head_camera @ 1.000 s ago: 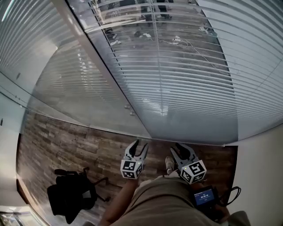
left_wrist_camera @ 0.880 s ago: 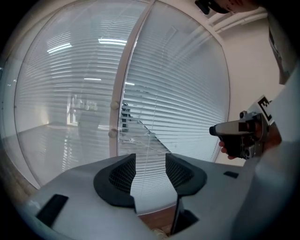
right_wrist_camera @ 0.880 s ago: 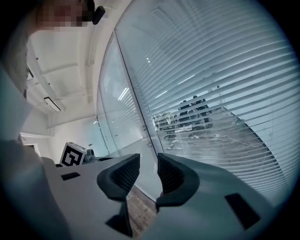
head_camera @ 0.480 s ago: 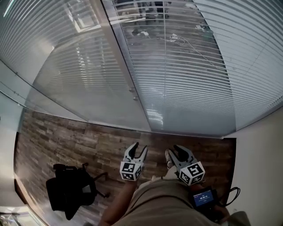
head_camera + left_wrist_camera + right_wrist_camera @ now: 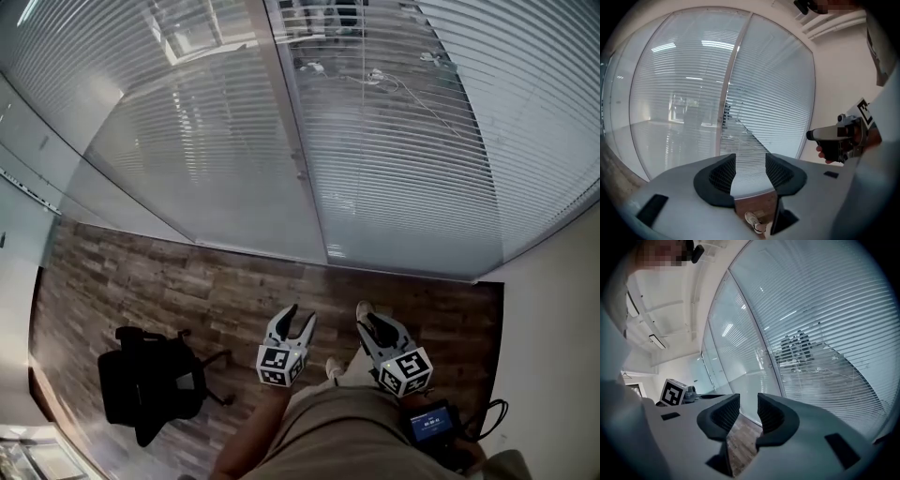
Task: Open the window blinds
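A black office chair [image 5: 150, 389] stands on the wood floor [image 5: 169, 291] at the left. The left tool [image 5: 300, 315] is held with its jaws wide and nothing between them. Just beside it, the right tool [image 5: 382, 326] is likewise parted and empty. The window blinds [image 5: 412, 178] hang lowered ahead, well apart from both tools. At the right, a small screen [image 5: 433, 421] shows print too small to read.

L tongs [image 5: 300, 315] & R tongs [image 5: 383, 324]: jaws apart, empty.
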